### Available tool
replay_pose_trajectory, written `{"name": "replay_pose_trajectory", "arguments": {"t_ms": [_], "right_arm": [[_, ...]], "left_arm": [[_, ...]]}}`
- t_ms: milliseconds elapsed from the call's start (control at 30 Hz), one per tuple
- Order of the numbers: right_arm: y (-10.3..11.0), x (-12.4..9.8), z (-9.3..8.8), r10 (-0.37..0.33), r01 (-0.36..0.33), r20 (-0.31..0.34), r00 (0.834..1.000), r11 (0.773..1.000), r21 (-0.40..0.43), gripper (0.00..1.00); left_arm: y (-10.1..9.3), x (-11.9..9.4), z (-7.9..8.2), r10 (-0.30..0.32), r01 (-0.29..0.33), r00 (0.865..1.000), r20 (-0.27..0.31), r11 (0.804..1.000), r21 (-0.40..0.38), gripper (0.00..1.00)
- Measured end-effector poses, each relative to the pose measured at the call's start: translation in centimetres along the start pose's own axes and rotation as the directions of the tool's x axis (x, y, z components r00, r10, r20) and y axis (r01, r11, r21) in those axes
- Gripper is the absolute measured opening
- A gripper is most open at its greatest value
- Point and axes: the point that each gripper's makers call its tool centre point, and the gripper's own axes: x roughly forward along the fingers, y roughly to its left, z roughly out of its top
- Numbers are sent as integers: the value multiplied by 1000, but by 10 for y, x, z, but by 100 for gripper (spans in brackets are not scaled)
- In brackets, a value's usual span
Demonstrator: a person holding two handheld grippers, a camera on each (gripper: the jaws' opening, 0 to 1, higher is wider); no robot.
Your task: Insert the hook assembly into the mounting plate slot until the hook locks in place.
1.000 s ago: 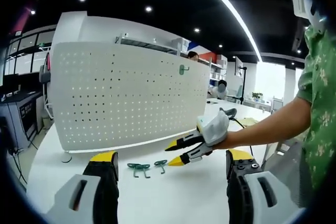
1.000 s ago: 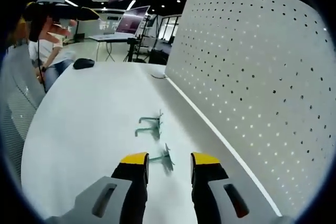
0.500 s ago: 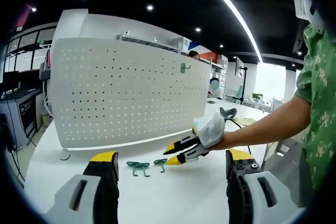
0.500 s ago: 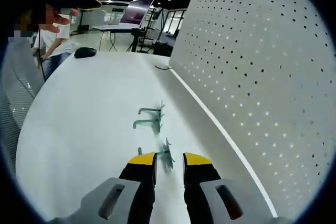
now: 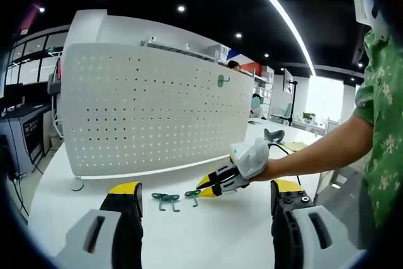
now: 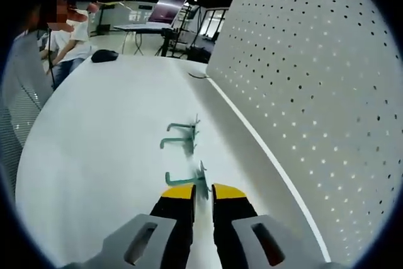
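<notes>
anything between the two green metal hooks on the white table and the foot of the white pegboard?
Nothing: bare white table separates the nearer green metal hook and the farther green metal hook from the white pegboard, seen in the right gripper view.

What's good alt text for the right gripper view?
The right tongs, nearly shut, close around a small green hook lying on a white table. A second green hook lies just beyond it, and a white pegboard stands along the right.
</notes>
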Motion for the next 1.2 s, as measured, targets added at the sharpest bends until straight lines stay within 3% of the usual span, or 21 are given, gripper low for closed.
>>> {"name": "replay_pose_trajectory", "arguments": {"t_ms": [667, 1200], "right_arm": [[-1, 2, -2, -3, 3, -3, 1000, 1000, 0, 1], [-3, -1, -3, 18, -21, 18, 1000, 987, 160, 0]], "left_arm": [[2, 2, -4, 0, 0, 1000, -5, 1000, -8, 86], [3, 3, -5, -2, 2, 1000, -6, 1000, -10, 85]]}}
